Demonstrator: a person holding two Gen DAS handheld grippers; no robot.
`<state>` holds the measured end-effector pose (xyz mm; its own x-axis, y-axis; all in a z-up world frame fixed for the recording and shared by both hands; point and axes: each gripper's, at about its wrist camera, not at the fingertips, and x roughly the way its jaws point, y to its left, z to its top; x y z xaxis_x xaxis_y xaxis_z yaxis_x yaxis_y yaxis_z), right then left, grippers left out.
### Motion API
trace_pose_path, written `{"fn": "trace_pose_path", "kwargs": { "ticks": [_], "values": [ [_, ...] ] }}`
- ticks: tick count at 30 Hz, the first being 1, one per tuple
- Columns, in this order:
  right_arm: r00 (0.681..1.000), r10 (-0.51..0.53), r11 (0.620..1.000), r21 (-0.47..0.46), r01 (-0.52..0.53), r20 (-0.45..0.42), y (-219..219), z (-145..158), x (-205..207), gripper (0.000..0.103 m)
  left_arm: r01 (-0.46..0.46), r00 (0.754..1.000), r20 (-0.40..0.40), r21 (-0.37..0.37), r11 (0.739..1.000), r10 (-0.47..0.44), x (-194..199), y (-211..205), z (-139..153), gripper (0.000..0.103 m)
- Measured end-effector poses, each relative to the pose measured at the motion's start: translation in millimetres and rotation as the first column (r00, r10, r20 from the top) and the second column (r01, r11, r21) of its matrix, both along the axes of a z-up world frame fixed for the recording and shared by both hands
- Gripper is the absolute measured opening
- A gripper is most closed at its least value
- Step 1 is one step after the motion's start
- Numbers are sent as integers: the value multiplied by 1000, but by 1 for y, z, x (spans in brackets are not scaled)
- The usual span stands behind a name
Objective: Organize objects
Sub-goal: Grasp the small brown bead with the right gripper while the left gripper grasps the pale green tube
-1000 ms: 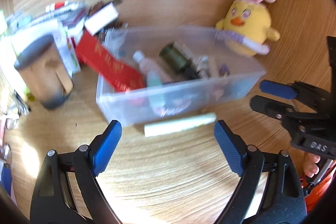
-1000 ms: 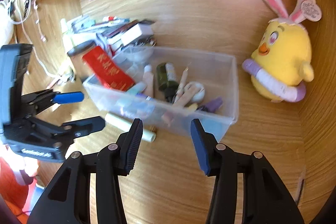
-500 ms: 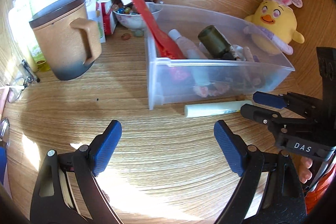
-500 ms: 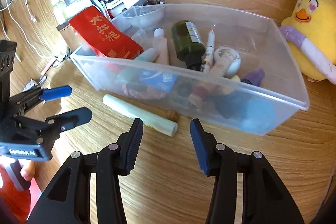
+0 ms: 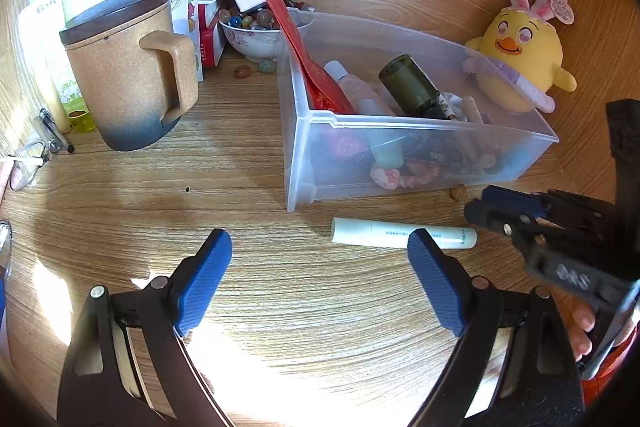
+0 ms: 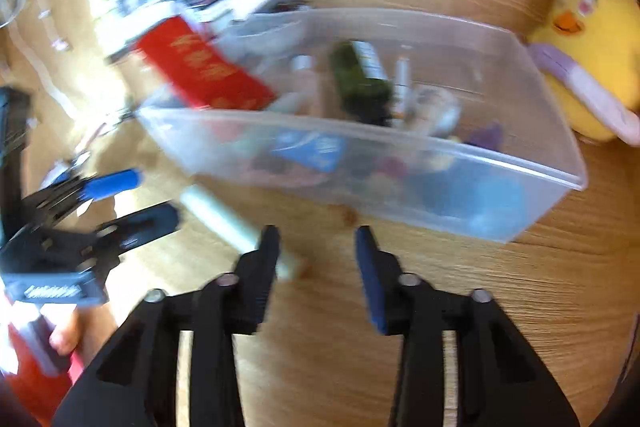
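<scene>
Both tools have dropped closer to the table (image 5: pixel 120 195) since the earlier frames, and the bin (image 5: pixel 420 163) now fills more of each view; the white tube (image 5: pixel 400 234) lies further out from the bin's front wall than it did half a second ago.

Left tool (image 5: pixel 320 279) hangs above bare wood with its blue pads spread wide and nothing between them. Its right pad overlaps the tube's near edge in the left wrist view, but whether they touch I cannot tell.

Right tool (image 5: pixel 486 209) reaches in from the right in that view, its tips at the tube's right end. Its jaws are closing. The right wrist view is blurred: there the tube (image 6: pixel 224 219) passes behind the left finger (image 6: pixel 264 259), and only its end seems to poke into the gap, so the pads are not seen pressing on it.

The tube lies flat on the table, just in front of the clear bin and roughly parallel to its front wall. Inside the bin sit a red packet (image 5: pixel 304 51), a dark green bottle (image 5: pixel 412 87) and other small items. A nut-like bit (image 5: pixel 457 192) rests between bin and tube.

Left of the bin stand a lidded mug (image 5: pixel 128 67) and a bowl (image 5: pixel 252 39) of beads; a yellow chick toy (image 5: pixel 520 55) sits behind the bin's right end.
</scene>
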<state>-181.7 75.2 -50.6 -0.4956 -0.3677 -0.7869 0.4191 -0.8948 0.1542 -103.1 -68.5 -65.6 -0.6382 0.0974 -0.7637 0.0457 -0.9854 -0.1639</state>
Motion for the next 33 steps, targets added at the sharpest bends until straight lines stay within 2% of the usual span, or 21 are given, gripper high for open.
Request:
{"fn": "trace_pose_path", "kwargs": {
  "ticks": [2,12,15,23,28,33],
  "values": [
    [999,-42,999,0,42,17,2,-4,-7,18,-3,1000,-7,2,1000,3,1,-1,0,90],
    [994,-107,988,108,111,-36,-21,-9,-14,16,42,999,-2,45,998,-42,-2,1,0,90],
    [993,-104,986,122,110,-52,-22,-9,-13,12,56,998,0,32,998,-56,-3,5,1,90],
    [995,-92,993,71,95,-40,-4,-3,-5,11,122,992,0,-22,992,-122,-6,26,6,90],
    [991,-118,992,37,121,-66,19,8,2,12,155,988,17,-18,988,-155,-15,42,7,90],
    [984,-161,987,5,162,-75,44,13,5,12,71,997,40,-62,996,-68,-31,56,2,90]
  ]
}}
